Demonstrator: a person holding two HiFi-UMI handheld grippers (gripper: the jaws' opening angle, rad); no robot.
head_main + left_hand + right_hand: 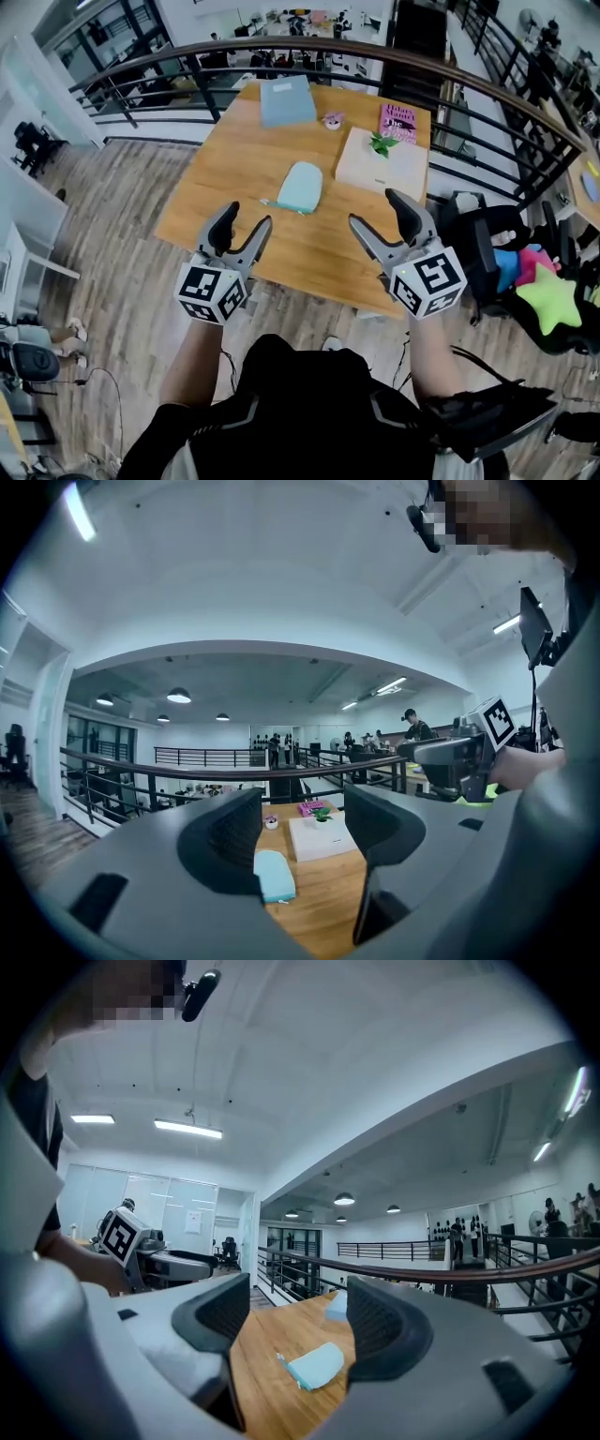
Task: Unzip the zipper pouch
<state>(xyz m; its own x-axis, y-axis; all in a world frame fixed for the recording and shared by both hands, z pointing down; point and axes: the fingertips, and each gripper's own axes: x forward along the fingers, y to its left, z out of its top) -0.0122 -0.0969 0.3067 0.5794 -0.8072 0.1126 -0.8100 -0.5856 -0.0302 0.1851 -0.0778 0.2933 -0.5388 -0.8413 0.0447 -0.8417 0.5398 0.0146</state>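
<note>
A pale teal zipper pouch (pixel 301 187) lies flat on the wooden table (pixel 234 178), its zipper pull at the near left corner. The pouch (pixel 274 875) also shows between the left jaws, and the pouch (pixel 317 1366) between the right jaws. My left gripper (pixel 247 223) hovers open above the table's near edge, short of the pouch. On the other side my right gripper (pixel 377 212) is held open too, near and to the right of the pouch. Nothing is between either pair of jaws.
A white box (pixel 383 164) with a small green plant (pixel 382 142) stands right of the pouch. Behind are a pink book (pixel 398 123), a light blue folder (pixel 287 100) and a small pink object (pixel 332 119). A curved railing (pixel 309 47) rings the table; a chair with bright toys (pixel 534 286) is at right.
</note>
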